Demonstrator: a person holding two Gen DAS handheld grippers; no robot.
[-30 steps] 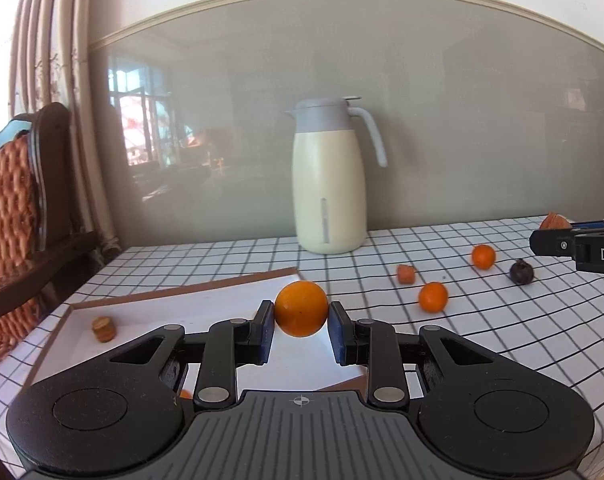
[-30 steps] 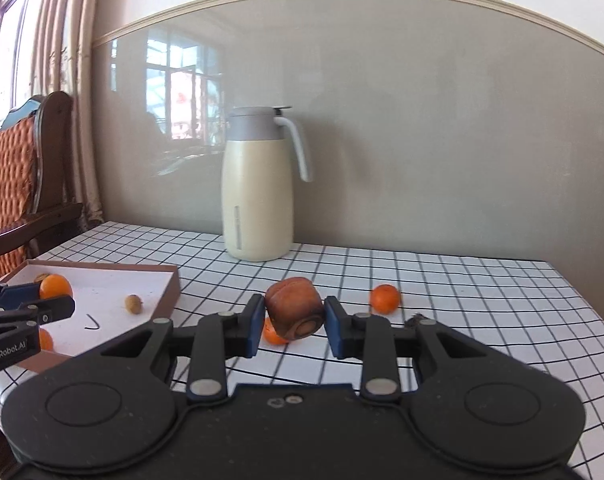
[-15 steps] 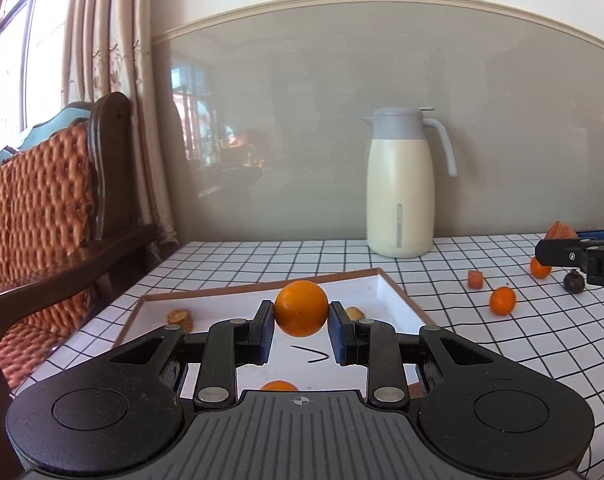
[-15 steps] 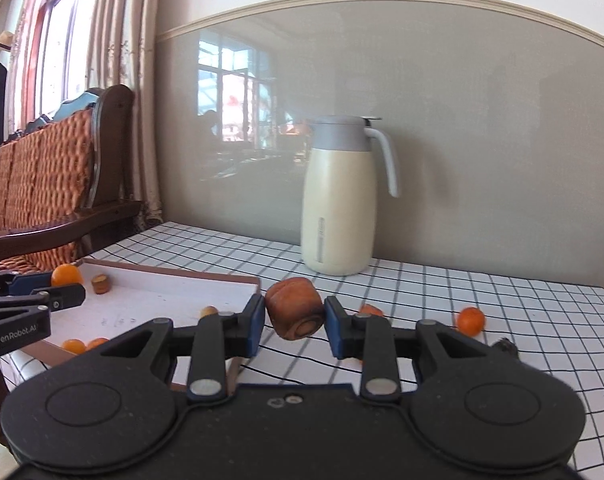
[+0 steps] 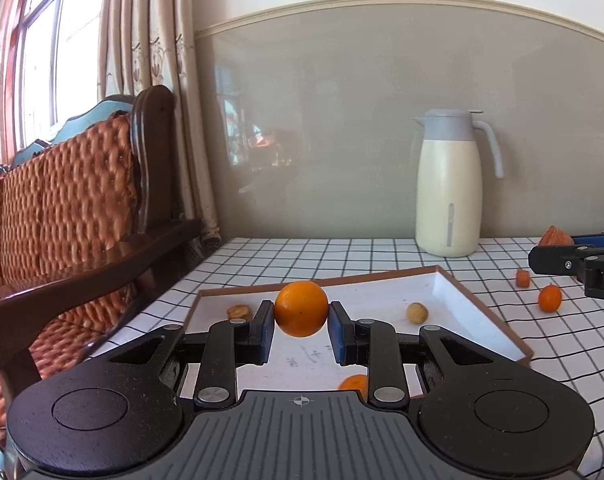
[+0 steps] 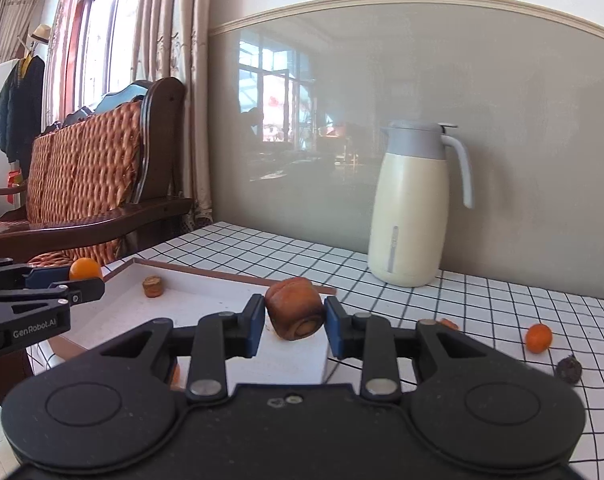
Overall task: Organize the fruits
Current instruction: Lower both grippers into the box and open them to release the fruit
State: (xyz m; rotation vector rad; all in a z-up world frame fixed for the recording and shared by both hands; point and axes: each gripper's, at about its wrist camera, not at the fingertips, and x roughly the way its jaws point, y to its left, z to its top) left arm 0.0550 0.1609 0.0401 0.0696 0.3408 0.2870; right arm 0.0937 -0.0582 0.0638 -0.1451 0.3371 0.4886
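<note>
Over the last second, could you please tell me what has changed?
Both grippers swung left toward the white brown-rimmed tray. The left gripper kept its round orange, the right gripper its brown ridged fruit. Nothing was released; the cream jug stayed put.

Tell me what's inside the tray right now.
In the tray: a brownish piece at the back left, a pale nut-like piece, and an orange fruit partly hidden by the left gripper, which covers the near end.

Small orange fruit (image 5: 354, 382) half hidden behind left claw (image 5: 301, 322).
</note>
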